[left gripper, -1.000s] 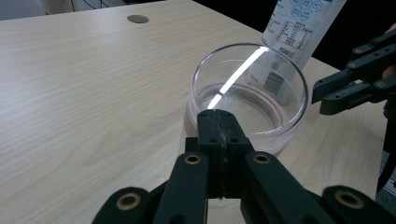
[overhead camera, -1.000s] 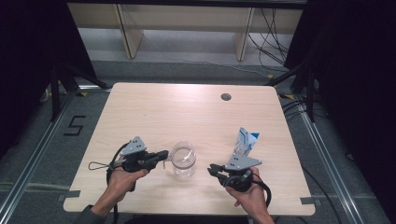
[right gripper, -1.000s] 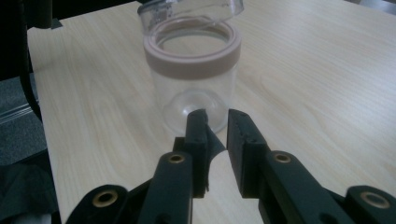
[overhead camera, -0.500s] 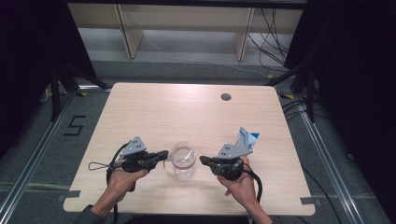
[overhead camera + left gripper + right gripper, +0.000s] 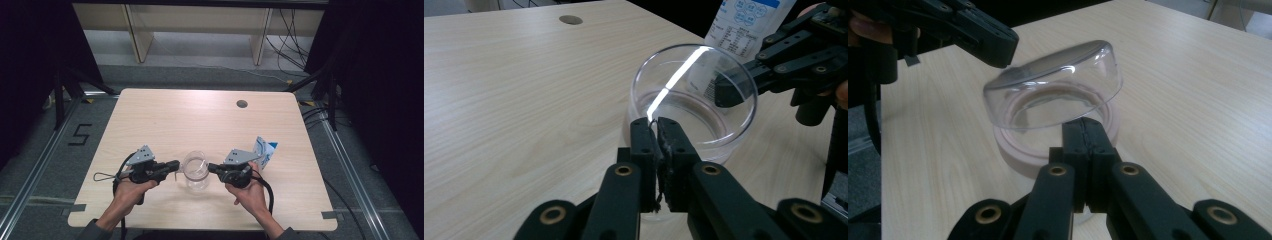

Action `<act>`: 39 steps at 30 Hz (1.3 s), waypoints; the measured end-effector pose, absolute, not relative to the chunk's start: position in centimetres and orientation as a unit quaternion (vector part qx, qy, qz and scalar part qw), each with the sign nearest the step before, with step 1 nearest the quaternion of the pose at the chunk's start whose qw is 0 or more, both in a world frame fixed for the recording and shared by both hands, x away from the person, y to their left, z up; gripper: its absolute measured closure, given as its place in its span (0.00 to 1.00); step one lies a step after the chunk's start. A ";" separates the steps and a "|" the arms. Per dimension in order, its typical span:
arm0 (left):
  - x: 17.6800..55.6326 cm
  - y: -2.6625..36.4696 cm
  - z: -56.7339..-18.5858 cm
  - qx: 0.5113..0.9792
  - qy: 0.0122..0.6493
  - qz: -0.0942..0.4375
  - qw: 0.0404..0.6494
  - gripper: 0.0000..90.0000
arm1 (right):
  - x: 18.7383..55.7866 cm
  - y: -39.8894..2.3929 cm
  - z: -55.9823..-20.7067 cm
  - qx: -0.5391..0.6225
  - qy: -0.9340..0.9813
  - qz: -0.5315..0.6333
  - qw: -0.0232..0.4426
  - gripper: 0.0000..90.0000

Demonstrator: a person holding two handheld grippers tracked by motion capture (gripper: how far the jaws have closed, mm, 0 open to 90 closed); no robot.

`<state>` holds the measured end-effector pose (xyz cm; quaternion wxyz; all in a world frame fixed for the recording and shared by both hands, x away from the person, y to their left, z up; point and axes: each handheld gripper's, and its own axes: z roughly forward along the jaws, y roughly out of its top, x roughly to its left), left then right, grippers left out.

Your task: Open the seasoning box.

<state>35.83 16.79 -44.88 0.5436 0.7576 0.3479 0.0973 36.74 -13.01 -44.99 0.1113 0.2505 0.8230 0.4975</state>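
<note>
On the pale wooden bench [image 5: 165, 117], a white-and-blue printed pouch [image 5: 264, 152] stands just behind my right hand-held gripper [image 5: 212, 167]. Between both grippers sits a clear round plastic container [image 5: 195, 170], mouth tilted. My left hand-held gripper [image 5: 176, 164] pinches its rim; the right's jaws are closed at the opposite rim.

Packet [image 5: 748, 24] print blurred, top cut off

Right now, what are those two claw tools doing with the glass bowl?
Left gripper shut on clear bowl rim, jaws just easing. Right gripper shut at opposite rim. Blue-white packet behind, not blocking.
</note>
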 end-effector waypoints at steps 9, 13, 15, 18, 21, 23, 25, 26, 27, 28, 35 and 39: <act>34.1 18.1 -44.9 0.755 0.349 0.123 0.541 0.64 | 36.7 -12.0 -43.6 0.247 0.819 0.504 0.121 1.00; 33.5 18.8 -45.1 0.764 0.354 0.134 0.523 0.52 | 36.7 -11.3 -43.3 0.232 0.819 0.509 0.131 1.00; 33.1 19.1 -45.2 0.765 0.358 0.141 0.516 0.46 | 36.6 -10.9 -43.0 0.229 0.823 0.505 0.126 1.00; 32.4 19.2 -45.6 0.766 0.370 0.156 0.502 0.37 | 36.5 -10.2 -42.7 0.222 0.816 0.515 0.139 1.00; 32.0 19.3 -46.0 0.768 0.369 0.165 0.497 0.33 | 36.5 -9.5 -42.4 0.217 0.820 0.513 0.130 1.00; 31.8 19.5 -46.4 0.766 0.373 0.161 0.498 0.33 | 36.5 -9.2 -42.4 0.213 0.818 0.517 0.134 1.00; 31.6 19.8 -46.8 0.761 0.384 0.162 0.498 0.31 | 36.4 -8.6 -42.3 0.213 0.820 0.515 0.127 1.00; 31.6 19.8 -46.8 0.761 0.384 0.162 0.498 0.31 | 36.4 -8.5 -42.2 0.205 0.823 0.514 0.126 1.00; 31.5 20.0 -47.0 0.763 0.382 0.164 0.496 0.30 | 36.4 -8.3 -42.3 0.204 0.820 0.518 0.130 1.00; 31.5 20.0 -47.0 0.763 0.382 0.164 0.496 0.29 | 36.4 -8.3 -42.3 0.204 0.820 0.518 0.130 1.00; 31.0 20.3 -47.7 0.761 0.386 0.167 0.495 0.27 | 36.4 -7.5 -42.3 0.198 0.823 0.517 0.126 1.00; 31.0 20.4 -48.1 0.768 0.382 0.168 0.486 0.27 | 36.2 -6.9 -42.4 0.202 0.822 0.518 0.119 1.00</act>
